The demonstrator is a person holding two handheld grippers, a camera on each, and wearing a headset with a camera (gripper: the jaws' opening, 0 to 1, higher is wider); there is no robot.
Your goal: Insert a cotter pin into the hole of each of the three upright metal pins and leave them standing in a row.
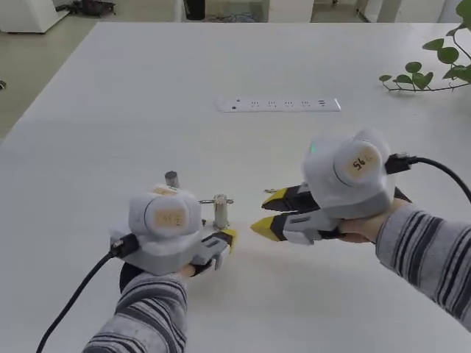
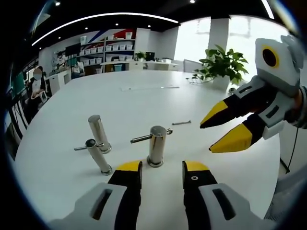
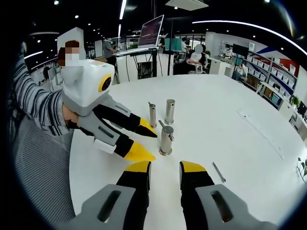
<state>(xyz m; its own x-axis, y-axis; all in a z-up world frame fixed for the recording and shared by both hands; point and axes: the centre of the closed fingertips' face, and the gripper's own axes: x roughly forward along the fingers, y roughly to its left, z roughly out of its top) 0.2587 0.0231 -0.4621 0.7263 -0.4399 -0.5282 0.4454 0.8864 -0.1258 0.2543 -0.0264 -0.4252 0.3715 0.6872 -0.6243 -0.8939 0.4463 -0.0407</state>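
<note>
Pins upright on bench (image 1: 147, 110), clustered: front pin (image 2: 157, 145) and side pin (image 2: 99, 157) carry cotters, rear pin (image 2: 99, 133) bare. Spare cotter (image 2: 181, 123) flat nearby. Left claw (image 2: 160, 166), right claw (image 3: 164, 166) both released, empty.

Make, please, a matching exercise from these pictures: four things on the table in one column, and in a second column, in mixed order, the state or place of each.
Things
1. nearest metal pin in the left gripper view
2. farthest metal pin in the left gripper view
3. loose cotter pin
4. power strip

States
A. lies flat on the table, in no hole
B. white, lies toward the far side of the table
C. stands with a cotter pin through it
D. stands with no cotter pin

Pairs: 1-C, 2-D, 3-A, 4-B.
</note>
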